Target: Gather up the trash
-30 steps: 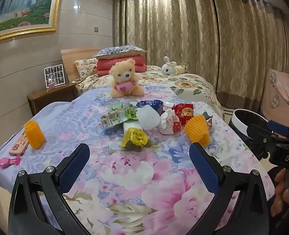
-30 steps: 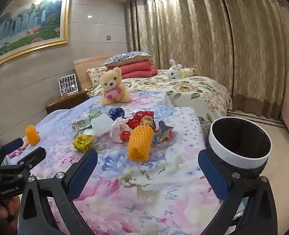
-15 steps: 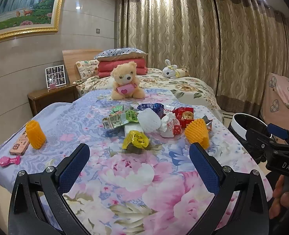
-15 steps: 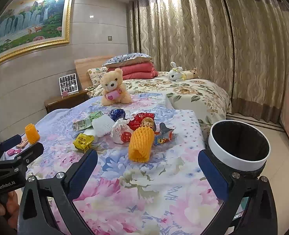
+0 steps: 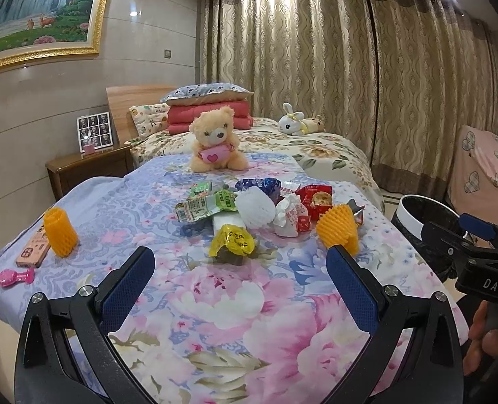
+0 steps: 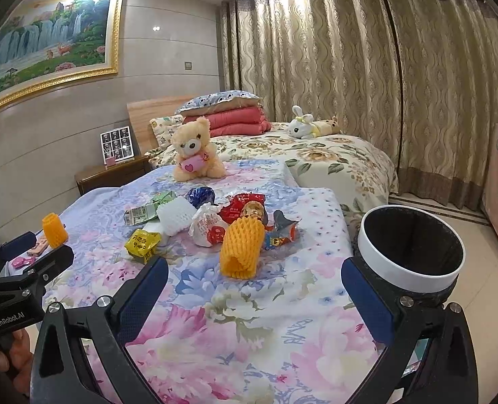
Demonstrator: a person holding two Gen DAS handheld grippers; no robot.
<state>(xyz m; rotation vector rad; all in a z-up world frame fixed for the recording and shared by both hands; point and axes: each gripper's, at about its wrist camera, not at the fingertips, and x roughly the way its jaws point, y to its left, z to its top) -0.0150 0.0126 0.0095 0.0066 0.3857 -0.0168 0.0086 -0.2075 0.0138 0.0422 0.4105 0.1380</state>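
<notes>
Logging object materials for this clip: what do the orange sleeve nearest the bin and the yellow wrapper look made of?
Orange sleeve: soft foam netting, matte, with an open diamond mesh. Yellow wrapper: probably thin plastic film, glossy and crinkled, printed.

Both wrist views face the same littered bedspread (image 5: 249, 303) from nearby.

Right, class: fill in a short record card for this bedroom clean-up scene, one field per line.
surface: flowered bedspread
trash pile: wrappers and foam nets, mid-bed, near the yellow wrapper
nearest piece: orange foam net
second orange net: apart, beside a phone
bin: on floor, open, right of bed
not trash: teddy bear
left gripper: open, empty
right gripper: open, empty
</notes>
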